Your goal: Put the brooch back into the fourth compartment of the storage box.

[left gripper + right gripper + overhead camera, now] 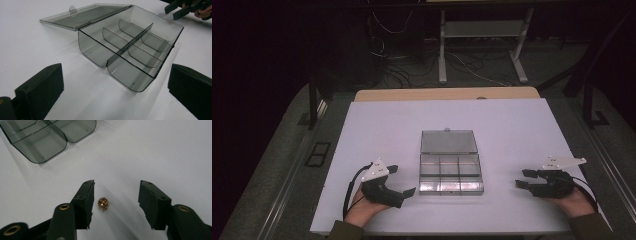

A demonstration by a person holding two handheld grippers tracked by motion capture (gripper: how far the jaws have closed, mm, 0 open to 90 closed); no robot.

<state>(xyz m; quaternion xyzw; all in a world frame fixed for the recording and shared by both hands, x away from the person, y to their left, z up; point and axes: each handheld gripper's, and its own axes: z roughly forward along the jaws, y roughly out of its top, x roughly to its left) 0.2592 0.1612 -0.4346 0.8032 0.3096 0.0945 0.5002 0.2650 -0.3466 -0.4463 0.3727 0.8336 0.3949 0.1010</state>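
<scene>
White tabletop (pixel 512 130), dark cabled floor (pixel 412 65)

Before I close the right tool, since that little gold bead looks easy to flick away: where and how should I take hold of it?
Grip the gold bead across its round middle, coming straight down from above. It lies on the white table between the right tool's open jaws, but close to one pad, so centre the tool first, or probably that pad will push it aside.

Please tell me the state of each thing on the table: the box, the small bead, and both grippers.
Clear box: lid open, laid back flat, compartments empty.
Gold bead: lying on the table, between the right gripper's jaws, not gripped.
Right gripper: open, jaws around the bead.
Left gripper: open, holding nothing.
</scene>
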